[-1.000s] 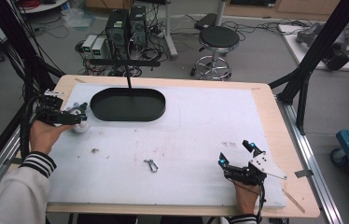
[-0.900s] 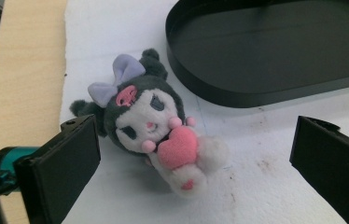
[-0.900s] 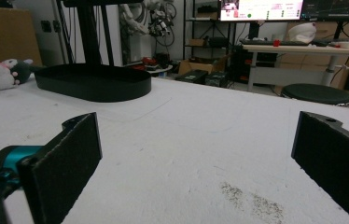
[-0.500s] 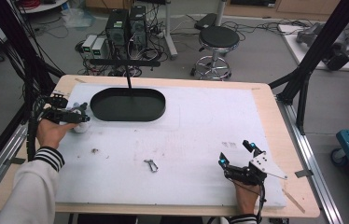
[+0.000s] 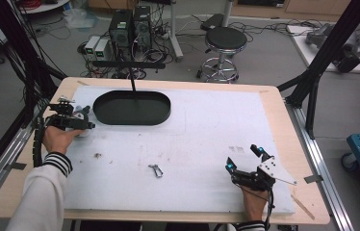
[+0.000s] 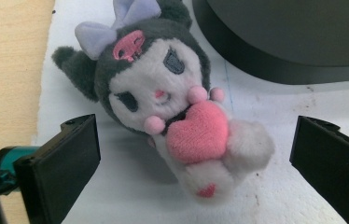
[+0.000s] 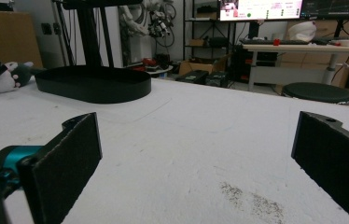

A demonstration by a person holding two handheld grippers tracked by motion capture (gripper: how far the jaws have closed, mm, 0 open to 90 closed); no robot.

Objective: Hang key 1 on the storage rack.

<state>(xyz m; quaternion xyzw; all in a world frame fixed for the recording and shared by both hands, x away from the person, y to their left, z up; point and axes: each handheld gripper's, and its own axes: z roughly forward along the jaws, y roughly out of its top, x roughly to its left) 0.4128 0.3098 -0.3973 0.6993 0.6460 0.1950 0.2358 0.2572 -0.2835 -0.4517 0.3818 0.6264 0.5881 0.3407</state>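
Note:
A small plush toy (image 6: 168, 112) with a grey head, lilac bow and pink heart lies on the white mat beside the black oval tray (image 5: 132, 108). My left gripper (image 6: 193, 158) hovers over it, open, with a jaw on each side of the toy and not touching it. From above, that left gripper (image 5: 79, 122) sits at the mat's left edge, mostly covering the plush toy (image 5: 79, 115). My right gripper (image 5: 245, 159) rests open near the front right of the mat, nothing between its jaws. Far off in the right gripper view, the plush toy (image 7: 4, 77) lies left of the tray (image 7: 93, 84).
A small metal clip (image 5: 156, 170) lies on the white mat (image 5: 207, 134) at front centre. A black pole (image 5: 131, 79) rises from the tray. The wooden table edge (image 5: 24, 168) frames the mat. A stool (image 5: 226, 41) and computers stand beyond the table.
My left gripper has shifted slightly toward the near side and settled over the plush toy. The right gripper has stayed still.

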